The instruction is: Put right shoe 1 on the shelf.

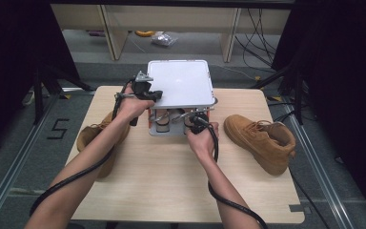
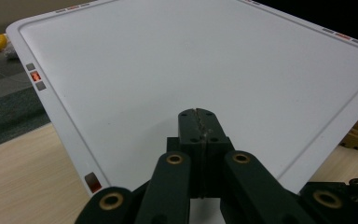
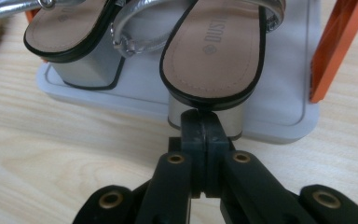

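Directly ahead of the right gripper (image 3: 200, 122), touching or all but touching its tips: one block-heeled sandal (image 3: 214, 51), tan insole, black edging, silver heel. Its long axis runs away from the tool, heel end nearest, toe end out of sight beyond the top of the right gripper view. The jaws are pressed together with nothing between them, their tips against the lower face of the heel; whether they bear on it cannot be told.

Left of that tool's line: a second sandal (image 3: 67, 32) of the same make, parallel to the first, heel likewise nearest. Both stand on the grey lower tray (image 3: 284, 112) of a two-tier shoe rack. An orange upright (image 3: 338, 44) rises at the tray's right-hand side as that gripper sees it.

Under and ahead of the left gripper (image 2: 199, 116): the rack's white top panel (image 2: 177, 70), flat, with rounded corners, small grey and orange marks along its rim. The jaws are closed on each other, empty, lying over the near part of the panel.

Seen from the high view: left hand (image 1: 134, 105) raised at the panel's near-left corner, forearm angled in from the lower left; right hand (image 1: 201, 138) lower, at the front of the rack, forearm angled in from the lower right. A cable trails along each forearm.

Outboard of the right hand: a tan lace-up boot (image 1: 262, 140) on the wooden table (image 1: 171, 191), lying crosswise with its toe toward the rack. Outboard of the left forearm: a second tan boot (image 1: 93, 136), largely hidden by the arm.
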`<state>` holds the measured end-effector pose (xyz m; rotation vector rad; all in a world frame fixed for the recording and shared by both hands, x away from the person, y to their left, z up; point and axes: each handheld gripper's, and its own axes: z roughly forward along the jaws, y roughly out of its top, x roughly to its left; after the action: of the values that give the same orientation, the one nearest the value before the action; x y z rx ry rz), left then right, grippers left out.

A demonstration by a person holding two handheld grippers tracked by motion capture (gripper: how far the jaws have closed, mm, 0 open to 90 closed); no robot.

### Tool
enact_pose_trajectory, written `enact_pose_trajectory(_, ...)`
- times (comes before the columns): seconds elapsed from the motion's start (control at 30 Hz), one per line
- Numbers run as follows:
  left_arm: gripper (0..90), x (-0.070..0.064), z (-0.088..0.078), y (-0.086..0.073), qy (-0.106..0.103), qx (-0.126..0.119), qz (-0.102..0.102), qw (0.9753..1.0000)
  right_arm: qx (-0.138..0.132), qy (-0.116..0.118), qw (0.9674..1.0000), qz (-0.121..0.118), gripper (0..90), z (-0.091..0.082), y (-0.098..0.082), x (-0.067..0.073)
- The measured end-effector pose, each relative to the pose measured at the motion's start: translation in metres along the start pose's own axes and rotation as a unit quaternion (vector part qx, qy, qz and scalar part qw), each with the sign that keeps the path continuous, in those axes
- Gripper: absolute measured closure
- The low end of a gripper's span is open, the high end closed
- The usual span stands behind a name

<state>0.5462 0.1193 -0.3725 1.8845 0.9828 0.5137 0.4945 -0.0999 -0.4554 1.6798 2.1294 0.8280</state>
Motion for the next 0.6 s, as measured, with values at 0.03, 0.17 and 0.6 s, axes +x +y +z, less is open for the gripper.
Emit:
enact_pose_trajectory(0.03,89.6,-0.0001,0.0000,0.0001,0.000,0.000,0.000,1.0000,-0.003,-0.001,1.0000,0.000,90.0,0.0002,0.0002,-0.0004)
enact_pose_trajectory(0.17,89.6,-0.0002,-0.0001,0.0001,0.000,0.001,0.000,1.0000,-0.003,-0.003,1.0000,0.001,90.0,0.0017,0.0006,-0.0028)
enact_pose_trajectory(0.6,89.6,-0.0003,-0.0001,0.0003,0.000,0.002,0.001,1.0000,-0.013,-0.007,0.9999,0.005,90.0,0.0094,-0.0019,-0.0014)
